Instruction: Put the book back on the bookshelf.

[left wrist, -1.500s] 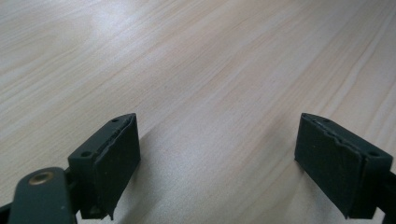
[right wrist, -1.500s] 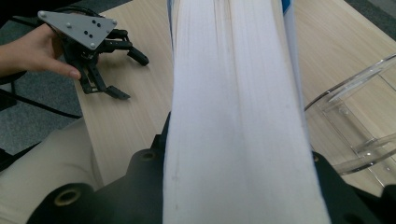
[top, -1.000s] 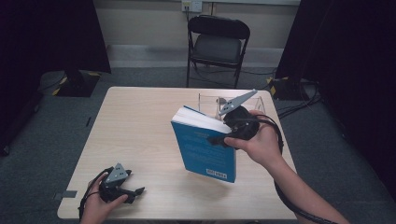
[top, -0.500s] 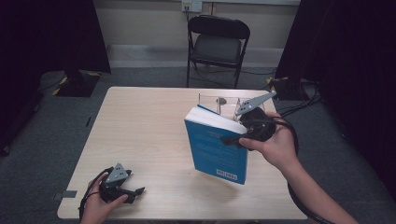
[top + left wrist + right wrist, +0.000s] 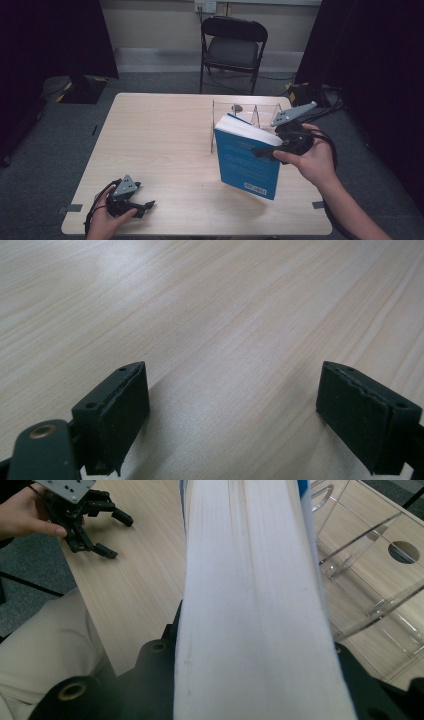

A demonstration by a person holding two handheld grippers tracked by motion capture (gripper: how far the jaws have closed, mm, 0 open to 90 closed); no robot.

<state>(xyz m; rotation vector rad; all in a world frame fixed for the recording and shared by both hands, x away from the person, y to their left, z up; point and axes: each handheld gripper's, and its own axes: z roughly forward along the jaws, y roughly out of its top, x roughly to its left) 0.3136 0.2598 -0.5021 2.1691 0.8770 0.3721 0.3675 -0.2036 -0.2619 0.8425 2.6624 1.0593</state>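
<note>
Since the earlier frames the right gripper (image 5: pixel 264 151), clamped on the blue book (image 5: pixel 246 159), has carried it rightward, up against the clear acrylic rack (image 5: pixel 235 111). In the right gripper view the book's white page edge hides the jaws and part of the rack. The left gripper (image 5: pixel 142 205) rests on the table (image 5: pixel 165 135), well apart, jaws wide and empty.

Both handheld grippers were matte black with chunky ribbed jaw pads; the left gripper (image 5: pixel 131 202) and the right gripper (image 5: pixel 292 140) each wore a grey three-cornered plate with holes, plus looping black cables. Beige trousers (image 5: pixel 45 650) showed too.
</note>
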